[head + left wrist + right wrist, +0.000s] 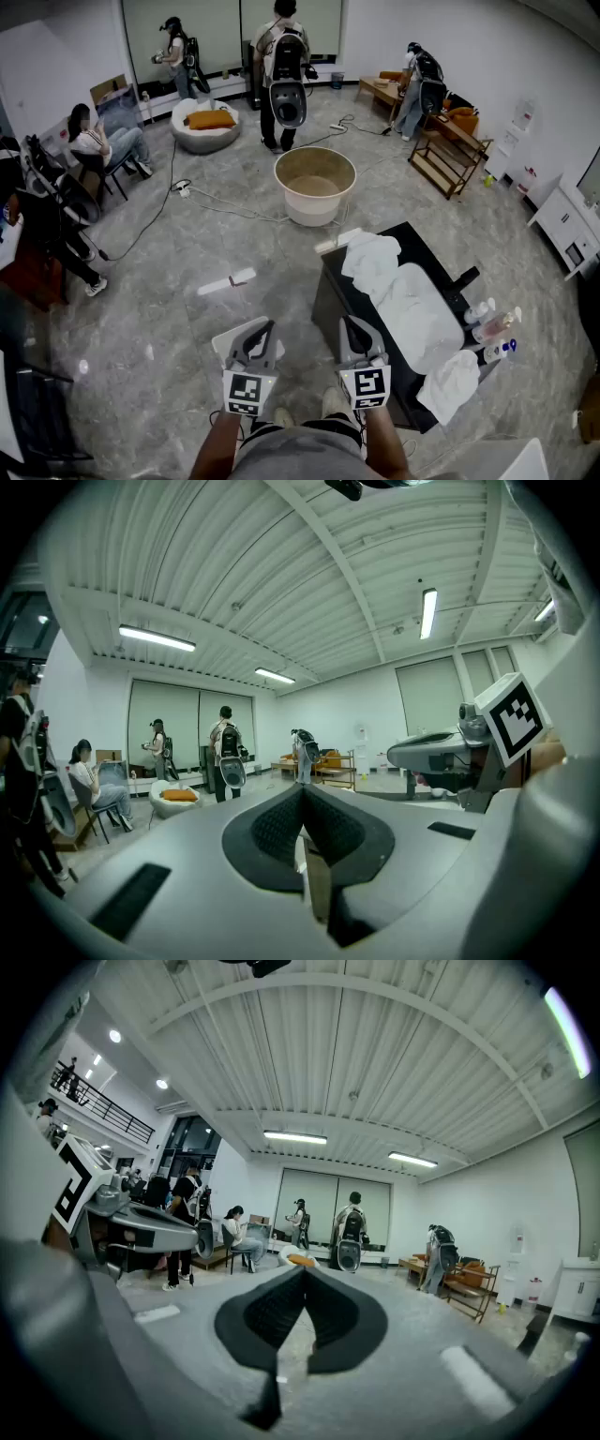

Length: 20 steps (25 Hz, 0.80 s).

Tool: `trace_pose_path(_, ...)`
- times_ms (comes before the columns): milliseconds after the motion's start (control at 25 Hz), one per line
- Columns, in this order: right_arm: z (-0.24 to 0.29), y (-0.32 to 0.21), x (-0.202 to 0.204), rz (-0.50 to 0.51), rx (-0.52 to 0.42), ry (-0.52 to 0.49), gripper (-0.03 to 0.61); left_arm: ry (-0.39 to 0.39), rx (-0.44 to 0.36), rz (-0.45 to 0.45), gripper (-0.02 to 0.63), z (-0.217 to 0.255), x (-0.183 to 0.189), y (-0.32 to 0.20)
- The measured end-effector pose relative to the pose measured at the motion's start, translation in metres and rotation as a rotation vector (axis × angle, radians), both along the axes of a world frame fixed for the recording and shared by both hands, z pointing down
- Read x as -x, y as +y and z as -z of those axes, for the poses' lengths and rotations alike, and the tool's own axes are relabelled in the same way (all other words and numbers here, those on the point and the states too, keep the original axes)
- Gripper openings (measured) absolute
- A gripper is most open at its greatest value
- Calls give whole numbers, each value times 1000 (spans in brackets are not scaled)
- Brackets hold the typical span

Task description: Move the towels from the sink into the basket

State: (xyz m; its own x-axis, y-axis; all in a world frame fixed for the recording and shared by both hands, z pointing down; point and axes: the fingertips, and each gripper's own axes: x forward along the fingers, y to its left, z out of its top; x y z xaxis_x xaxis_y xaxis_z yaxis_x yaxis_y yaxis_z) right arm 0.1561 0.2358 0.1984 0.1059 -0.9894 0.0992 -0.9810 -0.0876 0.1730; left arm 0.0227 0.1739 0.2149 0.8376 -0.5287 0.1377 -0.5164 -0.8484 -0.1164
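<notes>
Standing on a grey marble floor (187, 244) in a big white room, with the sink (412, 246) at my right.
My left gripper (265, 327) and right gripper (351, 323) are held about level above the floor, jaws pressed together on nothing. One towel (372, 255) is heaped at the sink's far end and another (448, 382) droops over its near right corner, both to the right of my right gripper and clear of it. The basket (309, 211) stands on the floor beyond the sink's far end.

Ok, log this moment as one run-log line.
left tongs: shut, empty | right tongs: shut, empty | towels: on sink | basket: standing beyond sink
</notes>
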Motion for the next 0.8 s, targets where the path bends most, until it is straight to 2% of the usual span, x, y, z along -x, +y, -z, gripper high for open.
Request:
trace_pose_path(200,-2,-1,-6,-28,12,-19,-2,14,22,-9,9,3,-4,-2)
trace_pose_path(640,-3,19,-26,-161,11,-28,0,23,8,-120,9,2,-21,-1)
trace_pose_path(800,-6,24,-39,-205,19,-20,-1,28,14,-163,9,-1,-39,-4)
